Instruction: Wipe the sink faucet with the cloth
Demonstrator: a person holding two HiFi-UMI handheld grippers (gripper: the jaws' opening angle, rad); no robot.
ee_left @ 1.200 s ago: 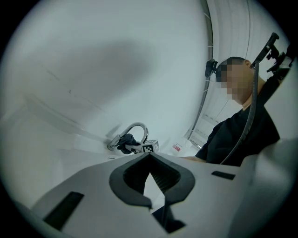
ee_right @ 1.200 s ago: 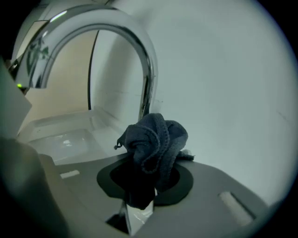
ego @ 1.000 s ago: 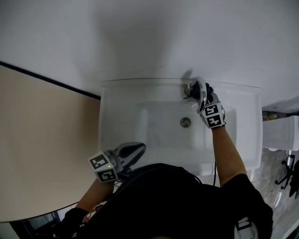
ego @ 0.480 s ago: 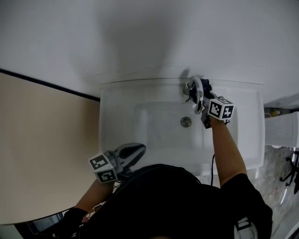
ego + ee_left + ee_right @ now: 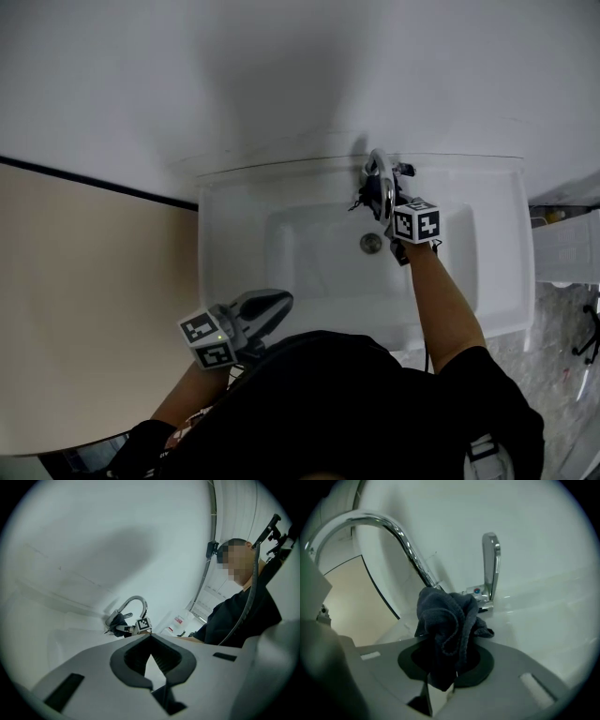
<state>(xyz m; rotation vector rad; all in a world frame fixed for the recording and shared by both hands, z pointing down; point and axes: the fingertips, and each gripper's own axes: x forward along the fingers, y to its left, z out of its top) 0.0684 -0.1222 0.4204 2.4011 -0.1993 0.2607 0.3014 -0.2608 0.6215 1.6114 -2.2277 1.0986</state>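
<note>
Cloth point(image 5: 446, 618) at the faucet point(image 5: 404, 538)
Right tool point(image 5: 442, 679) clamps the cloth at the faucet's base; left tool point(image 5: 150, 638), closed and empty, is well apart.

White wall-side sink with its fittings

The sink point(image 5: 234, 272) is a white rectangular basin with a broad flat rim around a recessed, round-cornered bowl. Its back edge meets the white wall point(image 5: 281, 75), and beige floor point(image 5: 84, 309) shows to its left. On the back rim, right of the middle, stands a chrome faucet point(image 5: 378, 169) whose spout arches high and curves forward over the bowl. A slim chrome lever handle point(image 5: 491, 559) stands upright just beside the spout's base, with a small red and blue mark at its foot. A round metal drain point(image 5: 371, 244) sits in the bottom of the bowl, right of centre, under the spout's end.
</note>
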